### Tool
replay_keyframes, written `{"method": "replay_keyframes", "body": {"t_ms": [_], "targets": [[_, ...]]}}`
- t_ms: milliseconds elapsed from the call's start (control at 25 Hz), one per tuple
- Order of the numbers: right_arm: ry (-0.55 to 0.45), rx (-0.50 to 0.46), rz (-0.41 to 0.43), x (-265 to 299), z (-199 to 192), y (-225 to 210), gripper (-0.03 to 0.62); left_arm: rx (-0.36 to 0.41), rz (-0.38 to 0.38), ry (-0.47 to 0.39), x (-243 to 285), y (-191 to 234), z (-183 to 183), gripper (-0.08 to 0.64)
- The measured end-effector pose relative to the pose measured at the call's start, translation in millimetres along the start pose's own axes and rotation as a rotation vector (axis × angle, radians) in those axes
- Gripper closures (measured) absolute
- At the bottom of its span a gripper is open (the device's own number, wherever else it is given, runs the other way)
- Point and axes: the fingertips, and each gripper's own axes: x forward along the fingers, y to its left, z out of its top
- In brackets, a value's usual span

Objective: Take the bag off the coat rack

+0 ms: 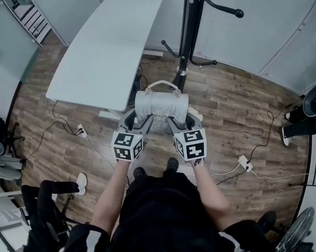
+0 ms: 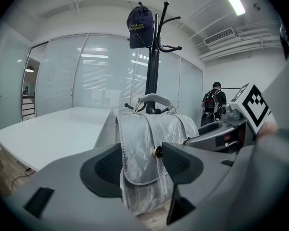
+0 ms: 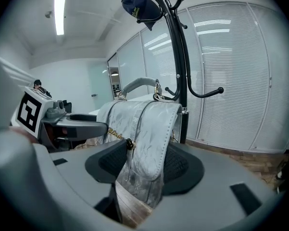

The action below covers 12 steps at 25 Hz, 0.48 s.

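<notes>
A silver-grey handbag [image 1: 161,105] with a curved handle hangs between my two grippers, a little in front of the black coat rack [image 1: 186,30] and off its hooks. My left gripper [image 1: 135,122] is shut on the bag's left end [image 2: 144,153], its dark pads pressing both faces. At the bag's right end [image 3: 146,143] my right gripper [image 1: 187,121] grips the same way. The rack's pole [image 2: 152,66] rises behind the bag, with a dark blue cap [image 2: 139,25] on its top hook. That cap [image 3: 140,6] also shows in the right gripper view.
A long white table [image 1: 108,46] stands at the left, close to the rack. Cables and power strips [image 1: 246,163] lie on the wood floor. A black chair [image 1: 47,203] is at the lower left. A person with a backpack [image 2: 212,102] stands far off.
</notes>
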Motion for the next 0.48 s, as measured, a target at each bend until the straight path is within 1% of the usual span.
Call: {"method": "replay_keyframes", "body": {"t_ms": [200, 480], "targets": [[-0.007, 0.0, -0.009, 0, 12, 27, 0.356, -0.005, -0.011, -0.008, -21, 18, 7, 0.291], [-0.068, -0.011, -0.021, -6, 40, 61, 0.356, 0.008, 0.001, -0.026, -53, 40, 32, 0.293]]}}
